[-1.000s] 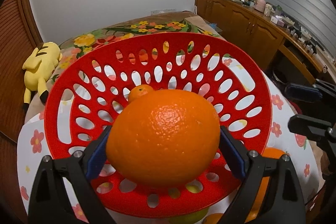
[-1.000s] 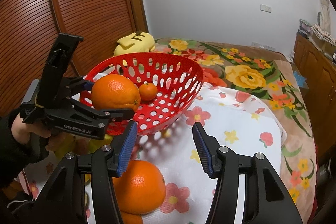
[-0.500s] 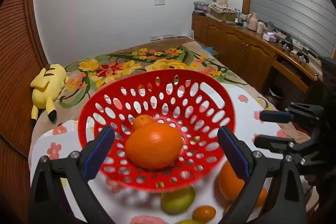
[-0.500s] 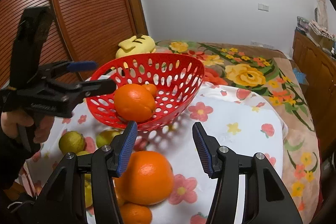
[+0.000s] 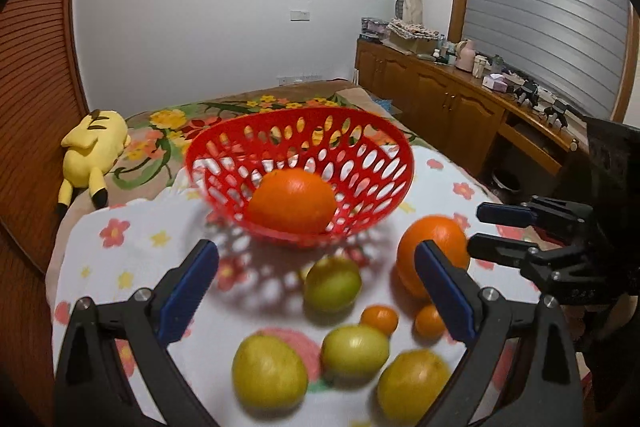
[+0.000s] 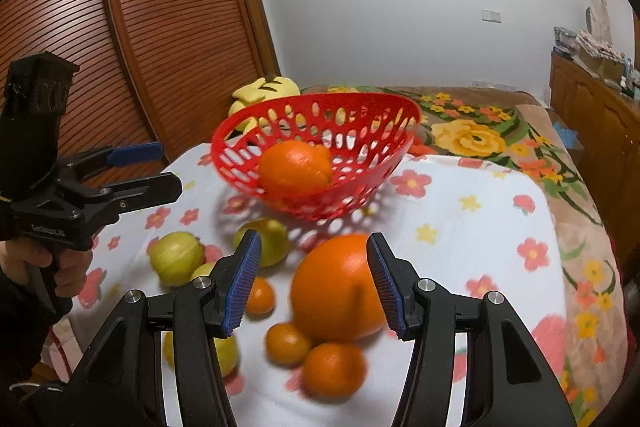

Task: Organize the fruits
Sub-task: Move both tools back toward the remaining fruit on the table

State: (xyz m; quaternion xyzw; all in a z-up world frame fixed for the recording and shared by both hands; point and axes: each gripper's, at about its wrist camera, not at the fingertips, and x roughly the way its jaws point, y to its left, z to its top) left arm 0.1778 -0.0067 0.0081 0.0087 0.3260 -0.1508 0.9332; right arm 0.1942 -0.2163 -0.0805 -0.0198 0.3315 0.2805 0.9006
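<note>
A red perforated basket [image 5: 362, 131] [image 6: 248, 119] stands on a white flowered cloth and holds a large orange [image 5: 292, 201] [image 6: 294, 167]. My left gripper [image 5: 316, 287] [image 6: 140, 167] is open and empty, pulled back from the basket. My right gripper [image 6: 314, 283] [image 5: 492, 231] is open, its jaws on either side of a second large orange [image 6: 334, 293] [image 5: 430, 239] that lies on the cloth. Several yellow-green fruits [image 5: 334, 283] [image 6: 176, 257] and small tangerines [image 5: 380, 319] [image 6: 288, 343] lie in front of the basket.
A yellow plush toy [image 5: 92, 147] [image 6: 264, 91] lies on the bed behind the basket. A wooden slatted door [image 6: 168, 27] is at the left. A wooden sideboard [image 5: 460, 103] with clutter runs along the right wall.
My left gripper opened, left the large orange in the basket and drew back. My right gripper moved down around the second large orange on the cloth.
</note>
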